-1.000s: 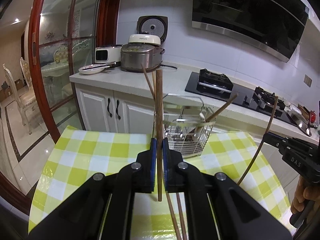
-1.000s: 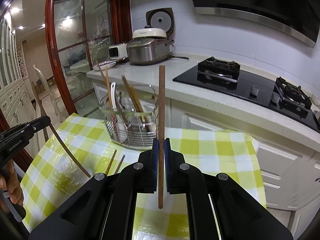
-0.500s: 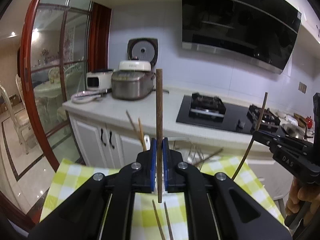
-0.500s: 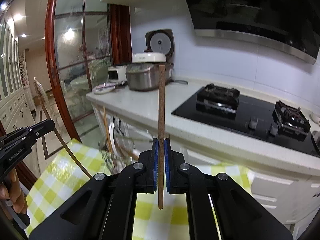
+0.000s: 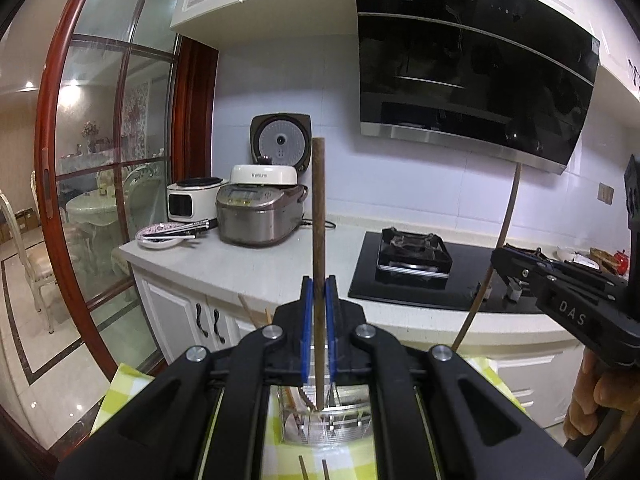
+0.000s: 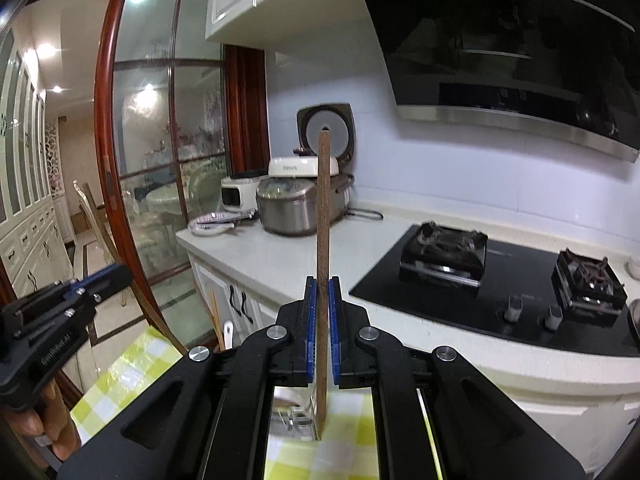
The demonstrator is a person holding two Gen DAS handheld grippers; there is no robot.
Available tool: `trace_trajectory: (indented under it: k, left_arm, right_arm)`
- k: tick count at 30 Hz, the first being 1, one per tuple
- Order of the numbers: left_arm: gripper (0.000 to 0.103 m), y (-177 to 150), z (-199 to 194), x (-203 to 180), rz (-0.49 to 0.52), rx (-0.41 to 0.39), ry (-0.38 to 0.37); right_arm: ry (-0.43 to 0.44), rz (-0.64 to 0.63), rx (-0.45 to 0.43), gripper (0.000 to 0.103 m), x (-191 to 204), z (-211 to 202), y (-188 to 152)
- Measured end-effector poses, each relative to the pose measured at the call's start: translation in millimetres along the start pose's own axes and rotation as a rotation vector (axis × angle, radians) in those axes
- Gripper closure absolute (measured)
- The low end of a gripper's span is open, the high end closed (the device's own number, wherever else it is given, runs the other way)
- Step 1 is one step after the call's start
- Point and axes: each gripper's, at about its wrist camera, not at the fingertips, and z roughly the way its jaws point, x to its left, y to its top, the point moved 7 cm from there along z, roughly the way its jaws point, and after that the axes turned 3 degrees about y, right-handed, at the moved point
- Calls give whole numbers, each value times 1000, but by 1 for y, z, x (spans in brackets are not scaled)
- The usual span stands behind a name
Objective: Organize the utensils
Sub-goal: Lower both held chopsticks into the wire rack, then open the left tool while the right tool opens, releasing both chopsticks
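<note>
My left gripper (image 5: 319, 292) is shut on a brown wooden chopstick (image 5: 319, 216) held upright, its lower tip above the wire utensil basket (image 5: 326, 424). My right gripper (image 6: 321, 292) is shut on another upright brown chopstick (image 6: 323, 208), its tip by the basket (image 6: 294, 418). Each gripper shows in the other's view: the right one (image 5: 500, 258) with its chopstick (image 5: 496, 252), the left one (image 6: 120, 276) with its chopstick (image 6: 132, 276). Two loose chopsticks (image 5: 314, 468) lie on the yellow checked cloth (image 5: 120, 392) in front of the basket.
Chopsticks (image 5: 256, 314) and a white spoon (image 6: 228, 334) stand in the basket. Behind the table runs a white counter (image 5: 260, 264) with rice cookers (image 5: 260, 216), a plate (image 5: 160, 236) and a black gas hob (image 5: 416, 272). A glass door (image 5: 108, 184) is at left.
Both grippers have risen and tilted up with their chopsticks; the table has dropped low in view. The left chopstick's tip now hangs over the basket.
</note>
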Motion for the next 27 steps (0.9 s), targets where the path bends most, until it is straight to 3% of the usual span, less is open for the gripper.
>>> trace_trajectory:
  k: [12,27]
  left_arm:
    - [97,-9,29,1,-19,-14,10]
    - [97,-58,68,8,-67,14,-1]
  right_arm:
    - [47,-2,-70,97,11,24,3]
    - [65,22,-33,97,8,70,-49]
